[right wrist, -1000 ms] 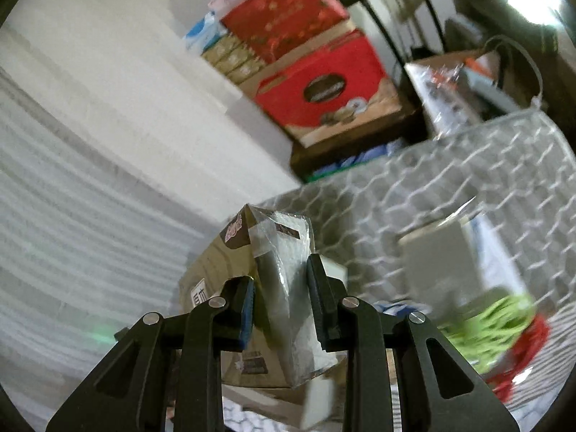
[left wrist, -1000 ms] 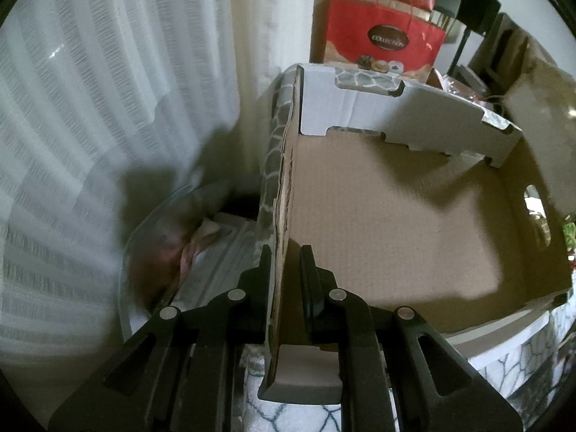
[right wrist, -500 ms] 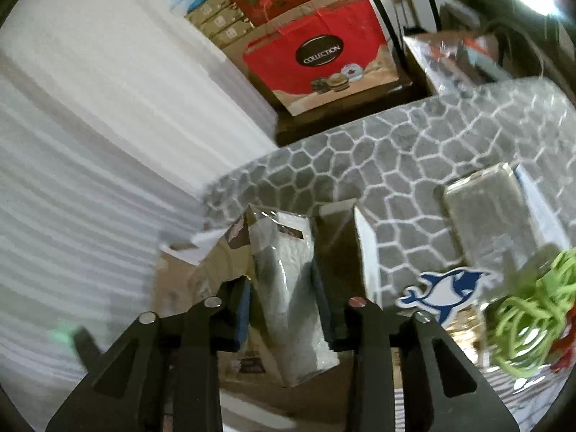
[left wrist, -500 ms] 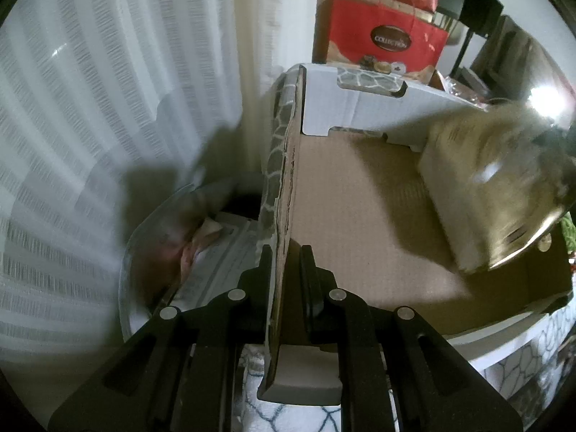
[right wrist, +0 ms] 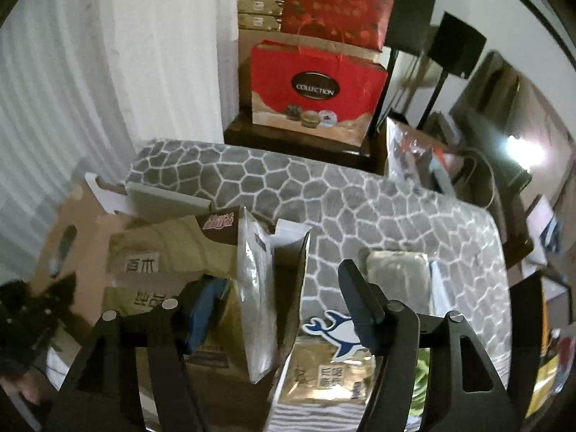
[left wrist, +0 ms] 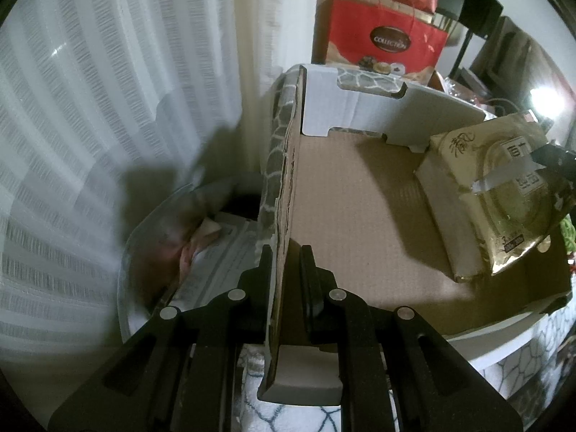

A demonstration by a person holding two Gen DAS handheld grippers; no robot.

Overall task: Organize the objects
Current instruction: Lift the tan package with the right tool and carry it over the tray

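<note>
Two hand-held grippers busy: left one (left wrist: 286, 270) clamps box (left wrist: 360, 216) wall; right one (right wrist: 277, 298) spread wide around packet (right wrist: 169, 252) inside box; next, withdraw.

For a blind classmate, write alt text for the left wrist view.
The left gripper clamps the side wall of an open cardboard box. A tan packet sits inside at the box's right end, with a red gift bag beyond.

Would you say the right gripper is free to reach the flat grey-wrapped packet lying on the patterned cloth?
Probably yes: the right gripper stands open, having let go of the gold tissue pack in the cardboard box, and the grey-wrapped packet lies uncovered just ahead of its right finger.
</note>
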